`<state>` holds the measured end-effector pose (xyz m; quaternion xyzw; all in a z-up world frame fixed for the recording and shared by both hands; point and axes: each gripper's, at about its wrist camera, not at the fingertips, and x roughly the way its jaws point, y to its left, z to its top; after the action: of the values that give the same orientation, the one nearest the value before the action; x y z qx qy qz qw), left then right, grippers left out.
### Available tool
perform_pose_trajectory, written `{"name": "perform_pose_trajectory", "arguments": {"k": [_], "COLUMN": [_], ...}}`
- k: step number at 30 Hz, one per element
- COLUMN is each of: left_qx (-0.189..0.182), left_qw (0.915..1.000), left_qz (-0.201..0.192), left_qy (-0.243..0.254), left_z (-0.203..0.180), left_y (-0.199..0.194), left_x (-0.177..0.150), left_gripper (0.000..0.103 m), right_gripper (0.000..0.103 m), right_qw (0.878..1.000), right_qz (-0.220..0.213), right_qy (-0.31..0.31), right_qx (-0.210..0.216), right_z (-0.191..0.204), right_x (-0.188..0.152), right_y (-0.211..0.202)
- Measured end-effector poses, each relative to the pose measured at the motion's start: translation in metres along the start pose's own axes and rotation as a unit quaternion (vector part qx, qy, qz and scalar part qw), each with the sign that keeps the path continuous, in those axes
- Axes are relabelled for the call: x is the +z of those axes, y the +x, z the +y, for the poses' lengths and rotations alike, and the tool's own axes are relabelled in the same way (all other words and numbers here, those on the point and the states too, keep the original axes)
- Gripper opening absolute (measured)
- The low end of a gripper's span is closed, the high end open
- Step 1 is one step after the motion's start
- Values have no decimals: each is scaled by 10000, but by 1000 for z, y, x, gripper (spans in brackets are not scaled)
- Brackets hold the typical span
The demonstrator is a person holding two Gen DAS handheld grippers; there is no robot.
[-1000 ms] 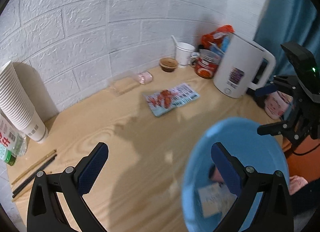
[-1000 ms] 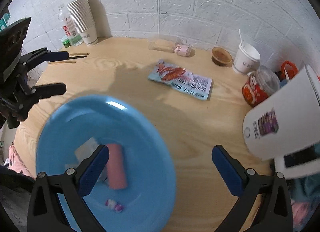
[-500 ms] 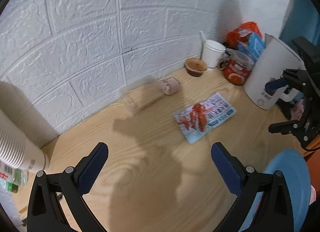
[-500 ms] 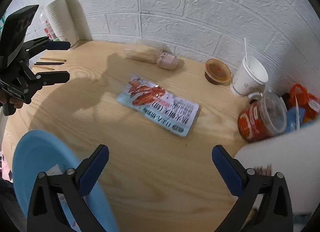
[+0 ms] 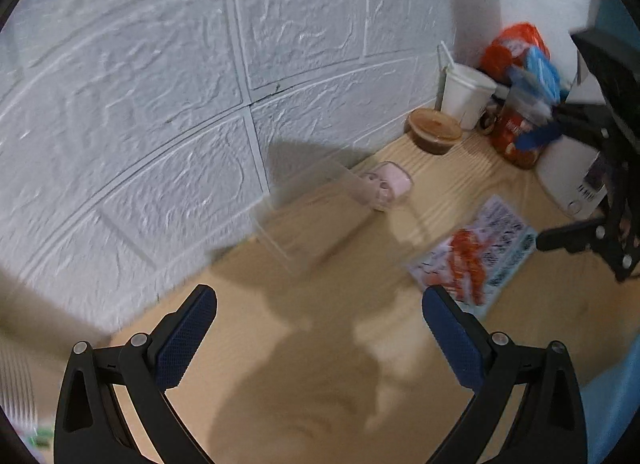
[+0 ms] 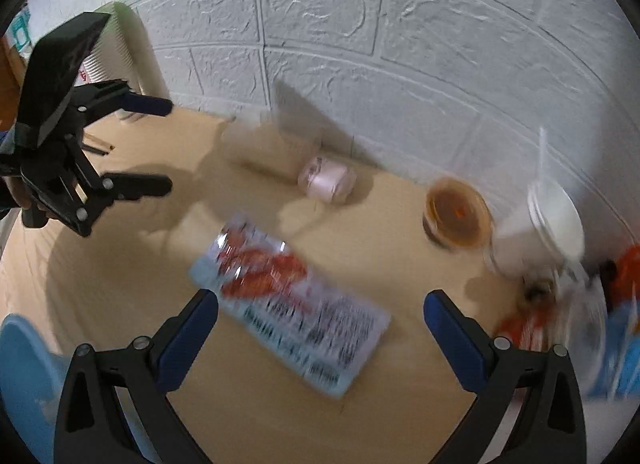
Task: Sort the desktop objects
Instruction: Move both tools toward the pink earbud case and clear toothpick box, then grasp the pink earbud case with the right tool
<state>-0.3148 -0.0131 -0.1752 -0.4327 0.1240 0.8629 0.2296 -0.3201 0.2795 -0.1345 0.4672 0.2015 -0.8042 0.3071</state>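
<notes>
My left gripper (image 5: 320, 328) is open and empty above the wooden table, facing a clear plastic box (image 5: 308, 212) by the white brick wall. A small pink case (image 5: 386, 184) lies beside the box. My right gripper (image 6: 320, 328) is open and empty, just above a flat snack packet (image 6: 292, 300) with red print. The packet also shows in the left wrist view (image 5: 476, 256). The left gripper shows in the right wrist view (image 6: 140, 144); the right gripper shows in the left wrist view (image 5: 556, 184).
A brown sauce cup (image 6: 456, 212), a white paper cup with a straw (image 6: 548, 224) and a red-labelled jar (image 5: 516, 136) stand at the back right with a white kettle (image 5: 572, 172). A blue bowl's rim (image 6: 24, 376) is at the lower left. Stacked paper cups (image 6: 120, 48) stand far left.
Both grippers have moved forward toward the wall. The blue bowl has slid out to the edge of both views. The clear box and the snack packet are now much closer.
</notes>
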Motion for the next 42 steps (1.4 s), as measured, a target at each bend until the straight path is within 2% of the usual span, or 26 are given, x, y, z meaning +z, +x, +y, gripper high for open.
{"name": "perform_pose_trajectory", "arguments": {"k": [5, 12, 18, 21, 24, 25, 26, 31, 37, 42], "left_qx": [8, -185, -191, -164, -148, -133, -125, -102, 17, 19], "left_qw": [9999, 9996, 9991, 9984, 9979, 9979, 9979, 9972, 9970, 9973], "left_qz": [-7, -96, -266, -374, -396, -372, -346, -329, -330, -306], "left_qy": [168, -185, -281, -382, -485, -513, -541, -658, -705, -660], "left_z": [13, 20, 11, 13, 17, 19, 20, 26, 18, 12], "left_y": [26, 42, 46, 45, 45, 46, 48, 48, 58, 62], "left_x": [4, 1, 3, 8, 9, 9, 9, 11, 17, 20], "left_gripper": [103, 103, 103, 103, 103, 103, 103, 103, 103, 103], "right_gripper": [103, 103, 101, 93, 86, 79, 76, 74, 52, 52], "right_qw": [9992, 9978, 9966, 9954, 9955, 9953, 9952, 9947, 9937, 9971], "right_qz": [-216, -320, -533, -587, -395, -349, -301, -295, -342, -235], "right_qy": [-342, -574, -583, -650, -732, -775, -799, -844, -876, -634], "right_qx": [38, 0, 233, 389, 445, 472, 486, 507, 604, 338], "right_z": [-5, -3, -3, -4, -5, -5, -5, -3, 7, 7], "right_x": [21, 39, 50, 55, 59, 60, 61, 65, 65, 64], "right_y": [29, 66, 82, 87, 101, 104, 107, 113, 112, 107]}}
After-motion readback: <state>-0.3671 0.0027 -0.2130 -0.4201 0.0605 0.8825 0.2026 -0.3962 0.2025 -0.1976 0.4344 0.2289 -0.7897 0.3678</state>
